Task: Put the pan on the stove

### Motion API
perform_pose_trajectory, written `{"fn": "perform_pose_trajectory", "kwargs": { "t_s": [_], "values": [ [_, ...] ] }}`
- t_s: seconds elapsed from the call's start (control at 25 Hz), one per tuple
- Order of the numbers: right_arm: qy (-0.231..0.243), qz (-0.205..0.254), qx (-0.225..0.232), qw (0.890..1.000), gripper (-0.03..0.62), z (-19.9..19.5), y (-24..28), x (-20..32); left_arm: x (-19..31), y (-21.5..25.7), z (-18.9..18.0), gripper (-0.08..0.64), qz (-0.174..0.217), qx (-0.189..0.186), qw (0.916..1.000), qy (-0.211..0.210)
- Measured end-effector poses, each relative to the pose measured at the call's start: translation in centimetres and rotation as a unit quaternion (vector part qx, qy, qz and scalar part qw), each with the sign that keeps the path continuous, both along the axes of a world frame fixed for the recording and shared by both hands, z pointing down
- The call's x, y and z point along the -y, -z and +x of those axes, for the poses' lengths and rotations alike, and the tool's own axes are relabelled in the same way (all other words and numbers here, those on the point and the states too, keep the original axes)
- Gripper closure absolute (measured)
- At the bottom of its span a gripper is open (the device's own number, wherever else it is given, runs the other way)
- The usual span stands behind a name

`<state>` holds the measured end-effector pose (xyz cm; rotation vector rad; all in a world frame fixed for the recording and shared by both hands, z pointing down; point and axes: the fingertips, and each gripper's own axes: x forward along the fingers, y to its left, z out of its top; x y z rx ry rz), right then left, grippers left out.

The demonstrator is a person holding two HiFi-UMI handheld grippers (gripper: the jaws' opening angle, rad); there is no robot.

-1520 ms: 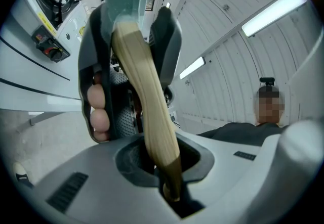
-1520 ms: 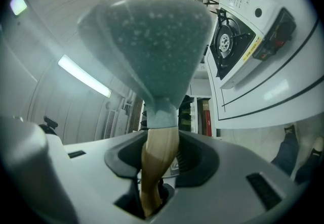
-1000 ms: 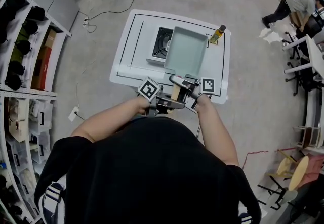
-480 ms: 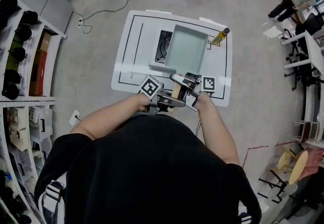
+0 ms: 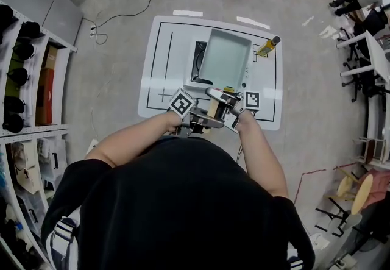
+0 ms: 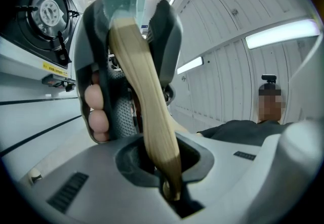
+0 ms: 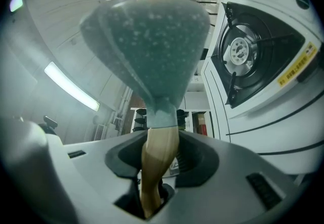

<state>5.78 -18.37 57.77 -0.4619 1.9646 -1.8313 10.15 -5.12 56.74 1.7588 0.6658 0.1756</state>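
The pan point(image 5: 224, 58) is grey-green and rectangular with a pale wooden handle point(image 5: 212, 107). It hangs over the portable gas stove point(image 5: 198, 63) on the white table point(image 5: 161, 61) and covers most of the burner. Both grippers hold the handle at the near end. My left gripper point(image 5: 195, 117) is shut on the handle's tip point(image 6: 161, 152). My right gripper point(image 5: 223, 100) is shut on the handle point(image 7: 158, 152) nearer the pan point(image 7: 152, 36). The burner point(image 7: 237, 51) shows beside the pan in the right gripper view, and the burner point(image 6: 48, 10) appears at upper left in the left gripper view.
A yellow-labelled bottle point(image 5: 268, 46) stands at the table's far right, close to the pan's right edge. Shelving with dark items point(image 5: 24, 61) lines the left. Chairs and people are at the room's far right. A cable point(image 5: 116, 19) lies on the floor beyond the table.
The pan has shifted a little left, away from the bottle, and now covers more of the stove. Both grippers kept their hold on the handle.
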Motion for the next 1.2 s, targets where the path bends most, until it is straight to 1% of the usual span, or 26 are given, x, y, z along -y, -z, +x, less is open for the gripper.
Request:
{"fn": "perform_pose_trajectory", "kwargs": {
  "t_s": [0.08, 0.24, 0.36, 0.44, 0.6, 0.68, 0.76, 0.84, 1.0, 1.2],
  "values": [
    [-0.005, 0.0, -0.001, 1.0, 0.445, -0.3, 0.0, 0.6, 0.4, 0.5, -0.4, 0.509, -0.015, -0.008, 0.9998, -0.006],
    [-0.014, 0.0, -0.004, 1.0, 0.445, -0.6, 0.2, 1.5, 1.3, 0.4, -1.0, 0.511, 0.0, -0.008, 0.9998, -0.015],
    [-0.021, 0.003, -0.004, 1.0, 0.445, -0.9, 0.4, 2.2, 1.8, 1.7, -1.5, 0.511, -0.026, -0.023, 0.9991, -0.023],
    [-0.024, 0.002, -0.002, 1.0, 0.445, -1.2, 0.7, 2.6, 2.1, 2.0, -1.8, 0.511, -0.031, -0.029, 0.9987, -0.028],
    [-0.031, 0.002, -0.003, 1.0, 0.445, -1.5, 1.2, 3.1, 2.6, 2.6, -2.2, 0.509, -0.022, -0.039, 0.9983, -0.037],
    [-0.037, 0.005, -0.006, 0.999, 0.445, -1.8, 1.2, 3.4, 2.9, 2.4, -2.8, 0.509, -0.016, -0.033, 0.9985, -0.041],
    [-0.04, 0.009, -0.008, 0.999, 0.445, -2.3, 1.3, 3.8, 3.3, 2.4, -3.4, 0.509, 0.0, -0.031, 0.9987, -0.041],
    [-0.037, 0.013, -0.012, 0.999, 0.445, -2.8, 1.4, 4.0, 3.5, 2.2, -3.8, 0.509, 0.013, -0.033, 0.9986, -0.04],
    [-0.029, 0.012, -0.016, 0.999, 0.445, -3.0, 1.4, 4.1, 3.8, 2.0, -3.8, 0.509, 0.023, -0.038, 0.9985, -0.031],
    [-0.026, 0.01, -0.009, 1.0, 0.446, -2.0, 1.1, 4.2, 3.8, 2.2, -2.8, 0.508, 0.007, -0.034, 0.9991, -0.025]
  ]
}}
